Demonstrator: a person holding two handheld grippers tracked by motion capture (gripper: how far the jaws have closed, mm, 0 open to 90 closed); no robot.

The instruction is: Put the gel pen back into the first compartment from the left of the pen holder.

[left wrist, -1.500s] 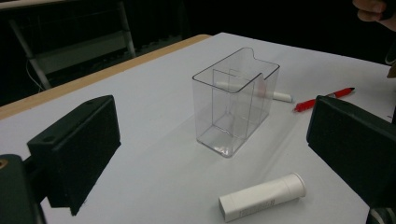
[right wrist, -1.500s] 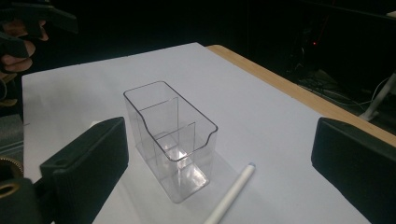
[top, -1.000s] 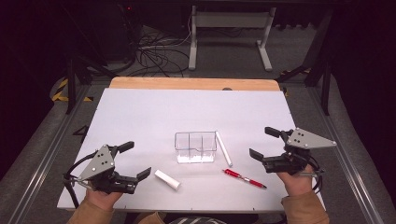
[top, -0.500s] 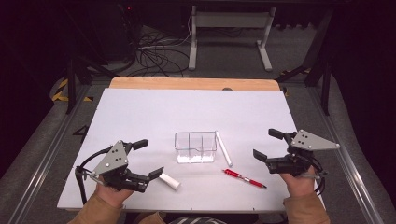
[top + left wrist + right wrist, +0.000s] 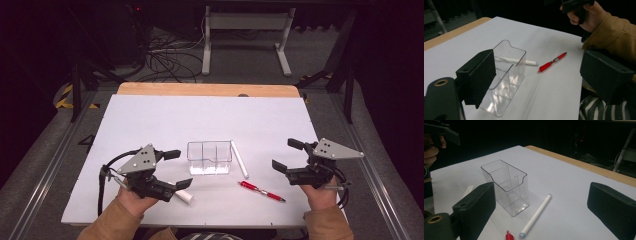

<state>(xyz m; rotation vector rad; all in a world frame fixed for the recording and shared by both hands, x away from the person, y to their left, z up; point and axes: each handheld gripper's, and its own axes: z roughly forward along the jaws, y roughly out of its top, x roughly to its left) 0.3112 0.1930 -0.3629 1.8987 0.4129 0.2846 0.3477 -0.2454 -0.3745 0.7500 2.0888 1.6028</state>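
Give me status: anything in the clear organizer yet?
Nothing done: the clear organizer looks empty. In hand: the left gripper, jaws open and just narrowing with nothing between them, sits beside the short white piece. The right gripper is open and holds nothing. Left: the white marker and red pen lie on the table.

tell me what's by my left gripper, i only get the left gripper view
observer: A short white stick lies on the table right by the left gripper, nearer you than the clear box. Its jaws have just been closing a little, with nothing between them.
operator: right gripper open
observer: Yes, the right gripper is open and empty.
operator: white pen touching the box
observer: No, the white pen lies beside it with a gap.
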